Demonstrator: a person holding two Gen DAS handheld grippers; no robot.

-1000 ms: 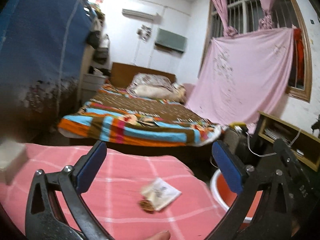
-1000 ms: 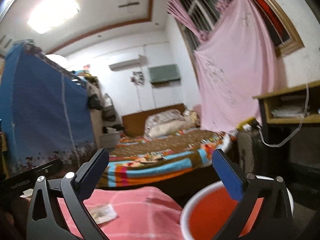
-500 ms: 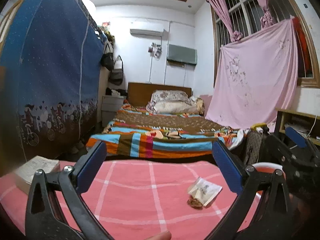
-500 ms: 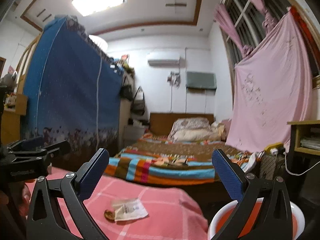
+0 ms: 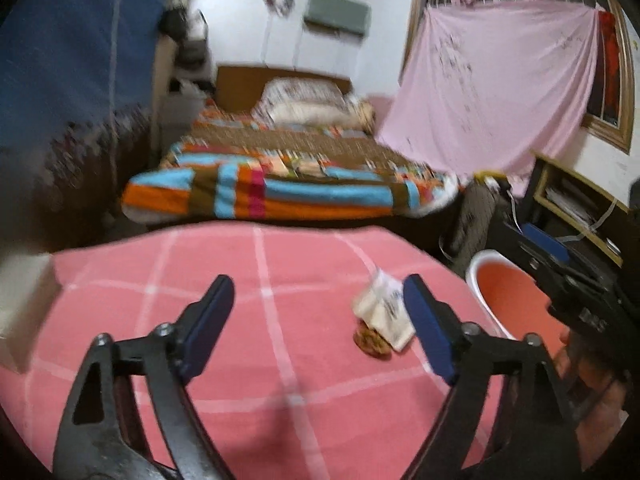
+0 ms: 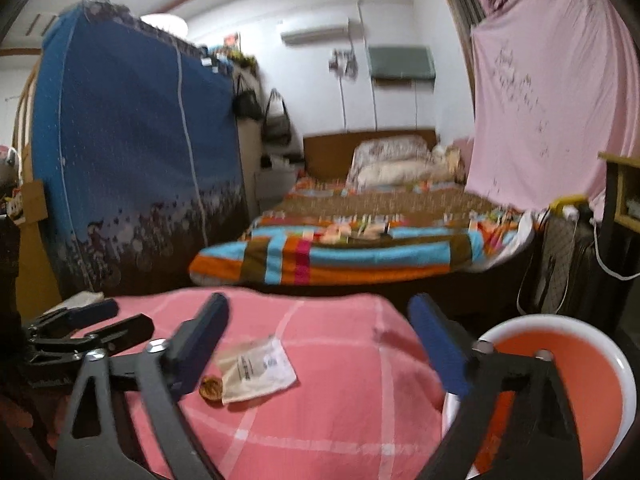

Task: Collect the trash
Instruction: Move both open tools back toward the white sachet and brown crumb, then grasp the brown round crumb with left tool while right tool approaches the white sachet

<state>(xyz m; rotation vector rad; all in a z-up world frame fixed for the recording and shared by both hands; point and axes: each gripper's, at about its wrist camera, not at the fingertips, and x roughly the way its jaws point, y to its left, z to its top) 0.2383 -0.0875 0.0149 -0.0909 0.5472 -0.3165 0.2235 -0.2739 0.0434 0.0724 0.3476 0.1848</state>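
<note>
A white paper wrapper (image 5: pixel 385 309) with a brown scrap (image 5: pixel 373 342) beside it lies on the pink checked cloth (image 5: pixel 256 320). It also shows in the right wrist view (image 6: pixel 256 366), with the brown scrap (image 6: pixel 211 388) at its left. My left gripper (image 5: pixel 318 322) is open and empty above the cloth, the wrapper just inside its right finger. My right gripper (image 6: pixel 320 344) is open and empty, the wrapper between its fingers and lower. An orange bin with a white rim (image 6: pixel 560 384) stands off the cloth's right edge; it also shows in the left wrist view (image 5: pixel 508 292).
A pale box (image 5: pixel 24 304) lies at the cloth's left edge. A bed with a striped blanket (image 5: pixel 280 192) stands beyond the cloth. A blue wardrobe (image 6: pixel 132 160) is at the left, a desk and cables (image 5: pixel 572 204) at the right.
Both grippers have tilted down toward the cloth. The wrapper now sits closer to the fingers in both views. Both stay open.
</note>
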